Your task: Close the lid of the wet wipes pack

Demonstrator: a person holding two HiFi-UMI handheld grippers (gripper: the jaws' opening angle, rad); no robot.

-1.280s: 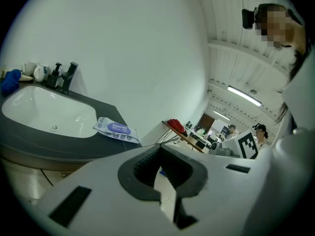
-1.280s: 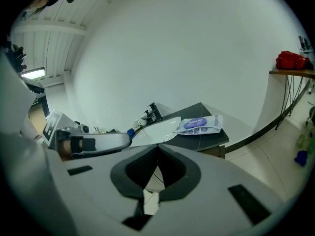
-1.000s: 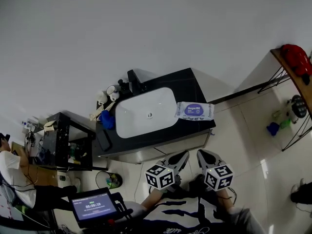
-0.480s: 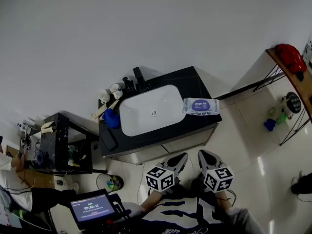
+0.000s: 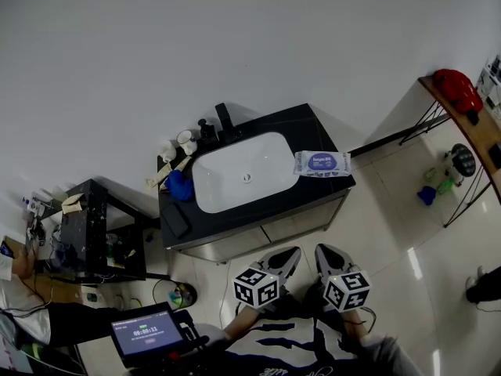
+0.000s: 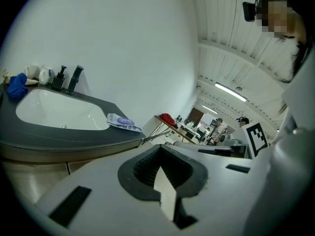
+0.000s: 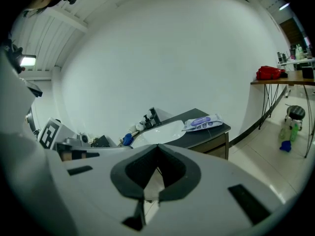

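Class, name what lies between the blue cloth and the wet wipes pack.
The white sink basin, between blue cloth and wet wipes pack; the head view shows it.

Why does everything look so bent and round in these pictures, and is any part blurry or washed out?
Head view: the wide lens bows the room, with a glare streak on the floor. Left gripper view: dark rounded corners, a curved counter, a mosaic patch top right. Right gripper view: same bulging; the wet wipes pack looks fairly sharp.
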